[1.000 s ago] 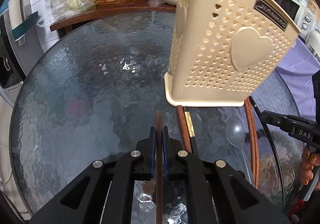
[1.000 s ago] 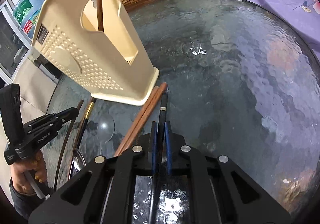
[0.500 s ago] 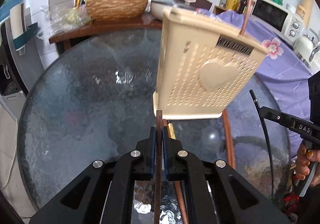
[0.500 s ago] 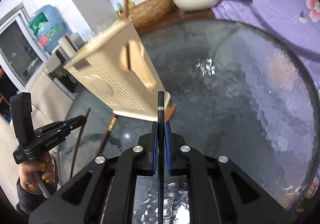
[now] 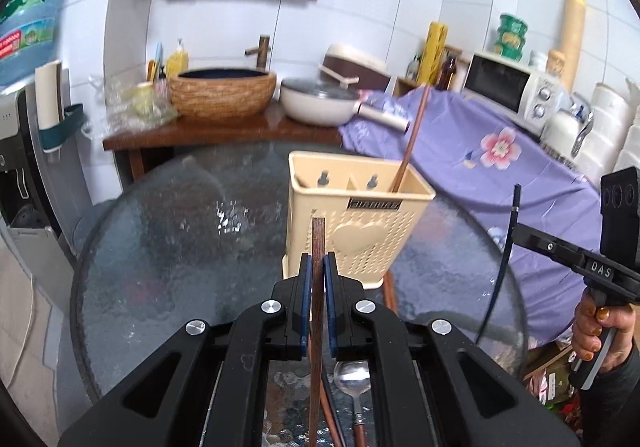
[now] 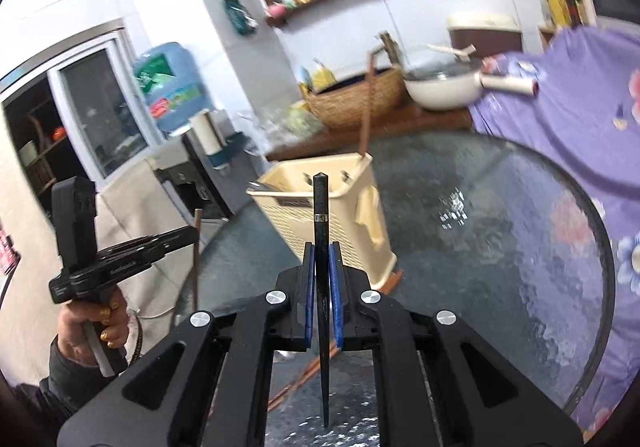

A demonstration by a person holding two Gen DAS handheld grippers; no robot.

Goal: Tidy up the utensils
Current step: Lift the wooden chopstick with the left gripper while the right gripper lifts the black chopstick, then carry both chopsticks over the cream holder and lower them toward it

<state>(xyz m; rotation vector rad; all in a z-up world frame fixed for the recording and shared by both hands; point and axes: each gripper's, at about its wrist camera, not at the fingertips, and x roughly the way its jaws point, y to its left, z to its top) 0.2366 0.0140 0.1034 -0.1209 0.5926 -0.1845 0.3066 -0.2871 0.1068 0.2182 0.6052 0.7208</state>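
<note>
A cream perforated utensil holder (image 5: 356,215) stands on the round glass table (image 5: 180,239), with one brown chopstick (image 5: 412,135) upright in its right compartment. My left gripper (image 5: 319,271) is shut on a brown wooden chopstick (image 5: 318,247), raised in front of the holder. My right gripper (image 6: 322,267) is shut on a black chopstick (image 6: 321,215), held up level with the holder (image 6: 320,215). A metal spoon (image 5: 354,383) and brown chopsticks (image 6: 304,375) lie on the glass below the grippers.
Behind the table a wooden counter holds a woven basin (image 5: 222,93) and a white pan (image 5: 320,105). A purple flowered cloth (image 5: 492,167) covers the right side, with a microwave (image 5: 508,91) behind. A water bottle (image 6: 172,87) stands at the left.
Both grippers have lifted well above the table, each carrying its chopstick. The holder now appears lower and farther, with its open top in view.
</note>
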